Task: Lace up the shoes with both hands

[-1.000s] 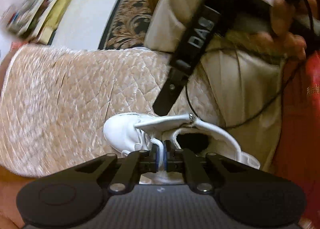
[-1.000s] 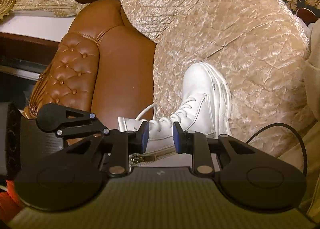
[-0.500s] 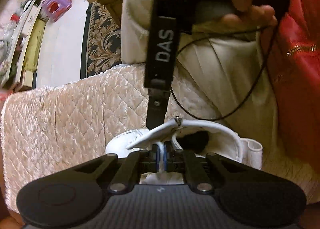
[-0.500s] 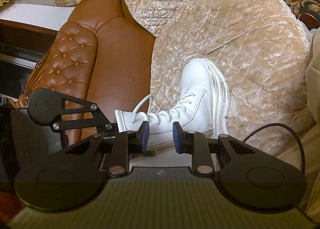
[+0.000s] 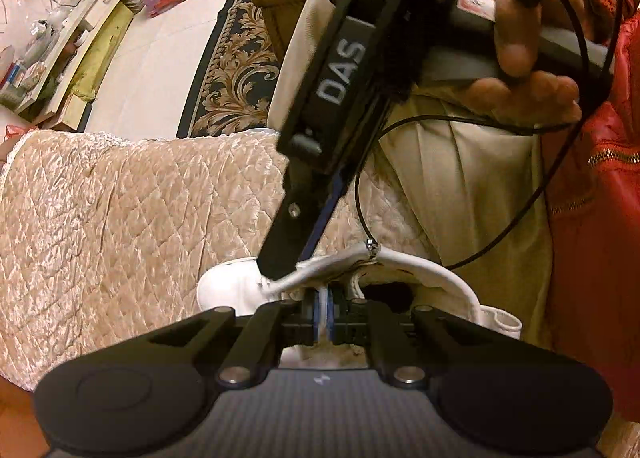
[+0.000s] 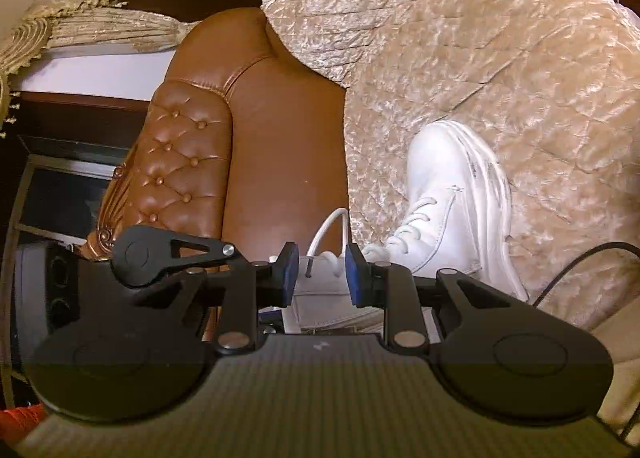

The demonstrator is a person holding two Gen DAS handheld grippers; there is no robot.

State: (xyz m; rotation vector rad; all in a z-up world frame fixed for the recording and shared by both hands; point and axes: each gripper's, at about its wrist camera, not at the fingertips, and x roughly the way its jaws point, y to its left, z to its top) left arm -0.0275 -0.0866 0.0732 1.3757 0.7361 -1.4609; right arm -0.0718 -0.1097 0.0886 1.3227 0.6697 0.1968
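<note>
My left gripper (image 5: 323,312) stays clenched on the white cord lace (image 5: 321,296) of the white leather boot (image 6: 448,209) lying on the quilted beige cover (image 6: 500,57), while my right gripper (image 6: 322,276), jaws parted and empty, has advanced to bracket the lace's free dark-tipped end for pickup.

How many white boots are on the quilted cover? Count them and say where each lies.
1. A single white boot lies on the beige quilted cover, toe away from the right wrist camera, its laced front beside the brown leather armrest. A second one may be out of view.
</note>
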